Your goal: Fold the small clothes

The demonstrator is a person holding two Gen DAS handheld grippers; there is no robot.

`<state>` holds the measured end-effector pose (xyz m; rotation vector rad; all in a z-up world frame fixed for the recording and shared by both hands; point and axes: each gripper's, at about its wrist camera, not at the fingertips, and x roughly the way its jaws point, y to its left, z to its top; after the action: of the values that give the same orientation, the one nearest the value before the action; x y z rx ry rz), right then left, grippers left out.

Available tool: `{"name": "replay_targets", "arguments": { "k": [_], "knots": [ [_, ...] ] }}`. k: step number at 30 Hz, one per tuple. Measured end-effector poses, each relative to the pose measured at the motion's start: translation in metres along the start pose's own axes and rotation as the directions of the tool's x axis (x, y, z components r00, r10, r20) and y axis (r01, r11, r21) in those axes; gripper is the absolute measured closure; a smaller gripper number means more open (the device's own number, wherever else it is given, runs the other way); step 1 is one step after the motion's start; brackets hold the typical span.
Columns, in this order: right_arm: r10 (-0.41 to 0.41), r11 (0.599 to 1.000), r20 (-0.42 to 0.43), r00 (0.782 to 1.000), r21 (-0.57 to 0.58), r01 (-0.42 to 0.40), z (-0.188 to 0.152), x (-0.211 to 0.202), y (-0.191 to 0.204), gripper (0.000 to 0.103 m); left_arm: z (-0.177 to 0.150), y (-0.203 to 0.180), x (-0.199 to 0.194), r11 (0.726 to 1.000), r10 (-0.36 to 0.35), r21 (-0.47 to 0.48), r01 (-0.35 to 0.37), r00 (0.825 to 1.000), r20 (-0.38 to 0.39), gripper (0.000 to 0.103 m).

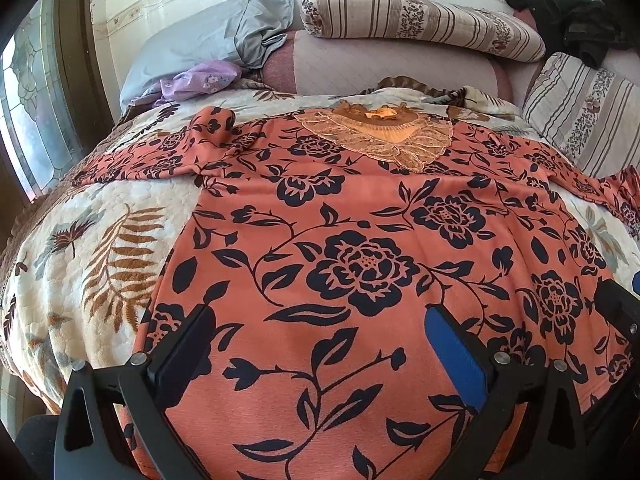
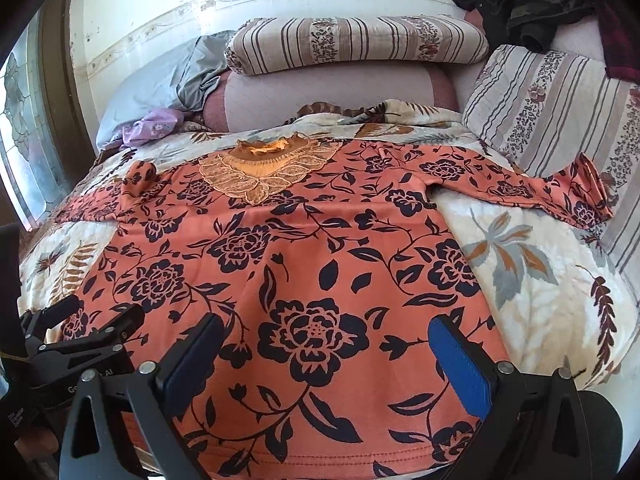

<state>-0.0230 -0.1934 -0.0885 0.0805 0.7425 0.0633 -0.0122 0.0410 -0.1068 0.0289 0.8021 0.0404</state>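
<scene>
An orange top [image 1: 352, 240] with dark flowers is spread flat, front up, on a leaf-patterned blanket [image 1: 104, 248] covering the bed, its lace collar [image 1: 384, 136] pointing toward the pillows. The left gripper [image 1: 316, 344] and the right gripper [image 2: 324, 352] are held above the hem end of the top, side by side, both sets of fingers spread wide with nothing between them. A striped bolster [image 2: 356, 44], a grey pillow [image 1: 188, 52] and a lilac cloth [image 1: 200, 80] are piled at the head of the bed. A striped cushion [image 2: 560, 112] is touched by the right sleeve [image 2: 560, 192]. Dark clothes [image 2: 532, 4] are heaped behind. Bare blanket is seen on both sides of the top.
</scene>
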Motion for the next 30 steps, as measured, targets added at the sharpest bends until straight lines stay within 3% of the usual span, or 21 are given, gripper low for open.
{"name": "replay_targets", "arguments": {
  "k": [30],
  "knots": [
    [-0.003, 1.000, -0.020, 1.000, 0.018, 0.004, -0.0038, 0.0042, -0.0038, 0.000, -0.0011, -0.0049, 0.0020, 1.000, -0.002, 0.012, 0.002, 1.000, -0.008, 0.000]
  ]
}}
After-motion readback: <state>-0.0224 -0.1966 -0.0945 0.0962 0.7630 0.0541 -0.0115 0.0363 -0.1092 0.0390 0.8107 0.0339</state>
